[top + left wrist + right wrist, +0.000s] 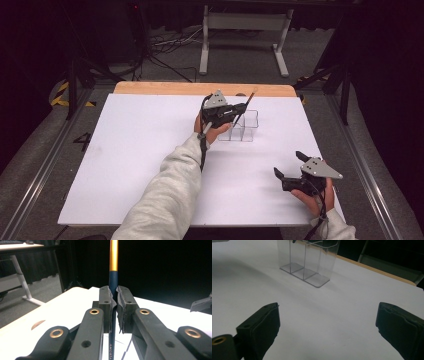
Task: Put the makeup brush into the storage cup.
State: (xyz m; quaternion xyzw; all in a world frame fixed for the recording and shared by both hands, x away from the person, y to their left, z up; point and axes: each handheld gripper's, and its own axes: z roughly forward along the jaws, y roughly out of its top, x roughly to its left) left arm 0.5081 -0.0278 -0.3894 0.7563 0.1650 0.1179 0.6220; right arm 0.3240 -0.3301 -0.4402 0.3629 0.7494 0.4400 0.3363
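Near the far edge of the table (125, 165), right of its middle, a clear holder (243, 126) stands upright, split into 3 narrow compartments side by side. The left gripper (243, 108) hovers just over the holder's left end, its jaws closed on a pen (245, 107). In the left gripper view the 2 pads (106, 302) pinch the pen's dark blue barrel (113, 285) from both sides, with the gold section rising above them and the lower barrel running down between the jaw arms. The grip sits partway along the barrel, which I judge deliberate: it leaves a free length below the pads to enter a compartment before the jaws meet the rim. In the high view the pen leans, upper end toward the far edge; which compartment its lower end is over, or whether it is already inside, I cannot tell.

The right gripper (287, 165) rests near the table's near right corner, well apart from the holder, jaws wide apart with nothing between them. From its own view the holder (308, 258) stands ahead across bare table. It seems parked there to stay clear of the left arm's work, yet faces the holder, ready to steady it if it tips.
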